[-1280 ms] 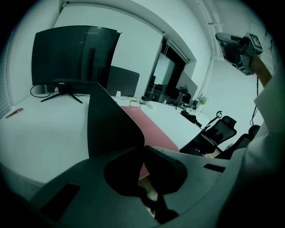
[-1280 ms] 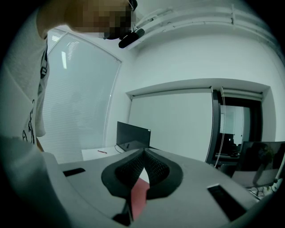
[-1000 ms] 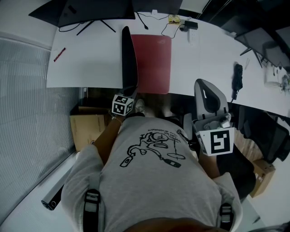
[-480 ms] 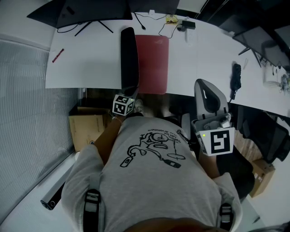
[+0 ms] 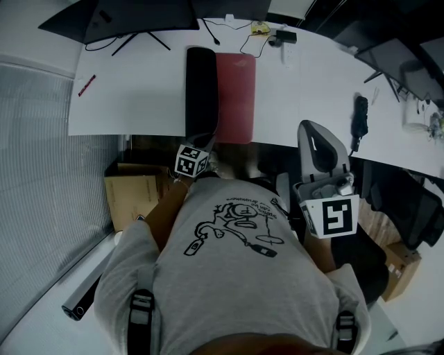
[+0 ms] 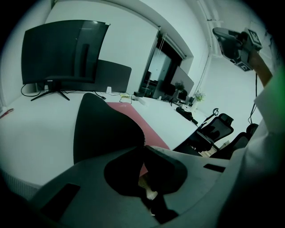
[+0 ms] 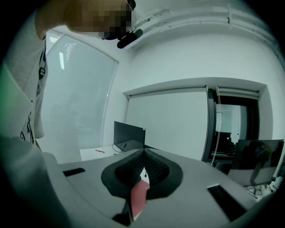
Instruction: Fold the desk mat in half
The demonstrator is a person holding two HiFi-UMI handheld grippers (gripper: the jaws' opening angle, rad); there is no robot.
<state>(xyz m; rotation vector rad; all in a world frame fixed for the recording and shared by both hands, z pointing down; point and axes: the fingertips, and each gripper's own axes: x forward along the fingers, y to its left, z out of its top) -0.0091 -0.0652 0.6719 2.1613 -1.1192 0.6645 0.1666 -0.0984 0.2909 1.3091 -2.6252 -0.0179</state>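
The desk mat lies on the white desk (image 5: 139, 104), red face (image 5: 238, 97) up, with its left part turned over so the black underside (image 5: 201, 90) shows. My left gripper (image 5: 207, 144) is at the desk's near edge, shut on the mat's near corner. In the left gripper view the jaws (image 6: 143, 149) pinch the black flap (image 6: 104, 129), and the red face (image 6: 136, 118) runs beyond it. My right gripper (image 5: 312, 132) is held up off the desk at my right side. Its jaws (image 7: 143, 153) are shut with nothing between them.
Monitors (image 5: 142, 14) stand along the back of the desk, with cables and small items (image 5: 274, 33) beside them. A red pen (image 5: 90, 84) lies at the left and a black object (image 5: 363, 118) at the right. A cardboard box (image 5: 132, 197) sits under the desk.
The black flap has swung further right over the red face, so the visible red strip is narrower. My left gripper shifted slightly right; the right gripper stayed put.
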